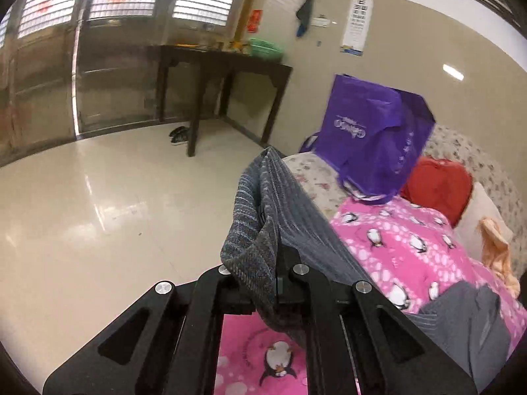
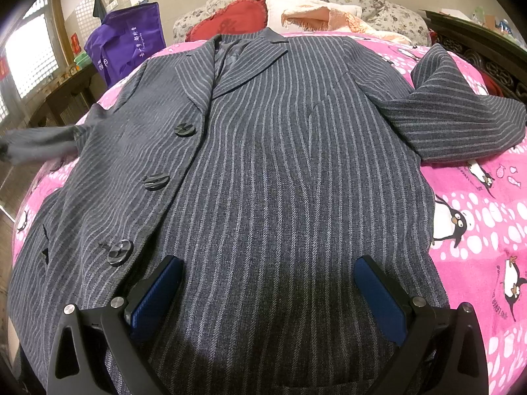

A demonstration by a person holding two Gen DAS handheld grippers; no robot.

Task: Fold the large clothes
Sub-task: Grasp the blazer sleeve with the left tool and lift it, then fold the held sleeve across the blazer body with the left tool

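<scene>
A grey pinstriped jacket (image 2: pixel 280 151) lies front up, buttoned, on a bed covered by a pink penguin blanket (image 2: pixel 477 230). My right gripper (image 2: pixel 268 263) hovers open over the jacket's lower front, its blue pads (image 2: pixel 378 293) wide apart with nothing gripped. My left gripper (image 1: pixel 276 283) is shut on the jacket's sleeve (image 1: pixel 260 204), which is lifted off the bed's edge and drapes over the jaws. In the right wrist view that raised sleeve (image 2: pixel 39 144) shows blurred at the left. The other sleeve (image 2: pixel 461 121) lies bent on the blanket at the right.
A purple bag (image 1: pixel 372 138) and a red heart cushion (image 1: pixel 438 187) sit near the headboard, with a peach scarf (image 2: pixel 329 18) on a pillow. A dark wooden table (image 1: pixel 224 65) stands by the wall. Shoes (image 1: pixel 179 135) lie on the shiny floor (image 1: pixel 98 214) beside the bed.
</scene>
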